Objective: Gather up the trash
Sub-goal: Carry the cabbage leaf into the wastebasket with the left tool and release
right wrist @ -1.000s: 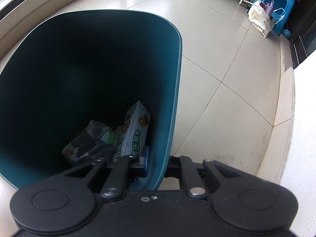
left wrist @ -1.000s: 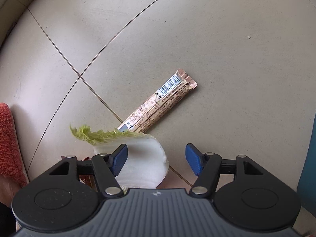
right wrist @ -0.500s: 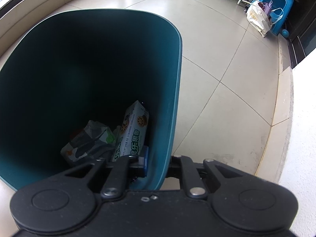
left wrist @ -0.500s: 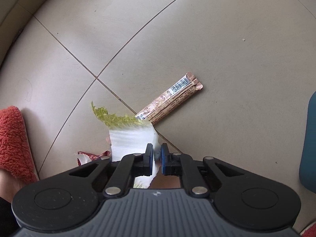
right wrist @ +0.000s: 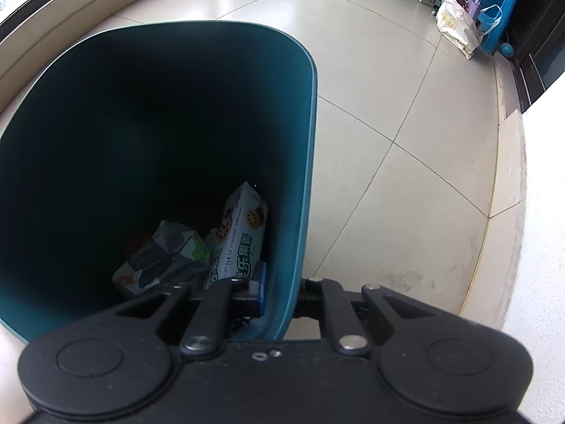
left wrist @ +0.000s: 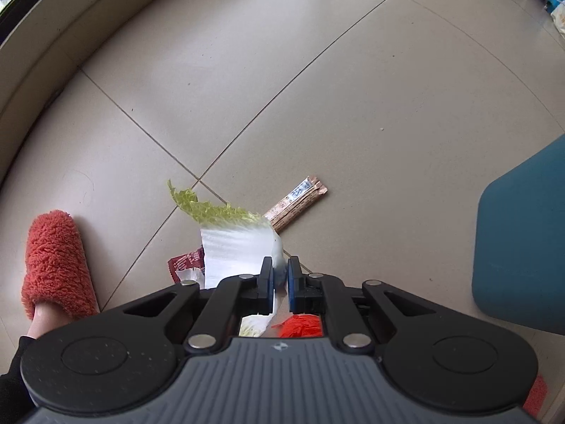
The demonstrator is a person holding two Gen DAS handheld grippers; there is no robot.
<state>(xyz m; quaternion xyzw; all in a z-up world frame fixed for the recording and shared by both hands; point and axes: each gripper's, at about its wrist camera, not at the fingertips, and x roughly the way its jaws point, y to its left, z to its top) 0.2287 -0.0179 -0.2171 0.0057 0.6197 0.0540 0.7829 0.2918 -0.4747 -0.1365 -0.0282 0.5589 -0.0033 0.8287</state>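
Observation:
My left gripper (left wrist: 280,281) is shut on a cabbage leaf (left wrist: 233,243), white at the stalk and green at the frilly tip, and holds it above the tiled floor. A bundle of brown stick sachets (left wrist: 300,201) lies on the floor just beyond the leaf. A red torn wrapper (left wrist: 185,265) lies under the leaf on the left. My right gripper (right wrist: 280,291) is shut on the right wall of the teal trash bin (right wrist: 307,141). Inside the bin lie a biscuit pack (right wrist: 240,236) and a crumpled wrapper (right wrist: 162,254). The bin's side shows at the right of the left wrist view (left wrist: 522,247).
A foot in a red fuzzy slipper (left wrist: 56,265) stands at the left; something red (left wrist: 300,325) shows under the left gripper. A low ledge (left wrist: 53,53) curves along the far left. A blue stool (right wrist: 491,7) and a cream bag (right wrist: 459,24) stand at the far right.
My left gripper closed on the cabbage leaf and lifted it off the floor, swinging toward the bin. The right gripper and the bin have barely moved.

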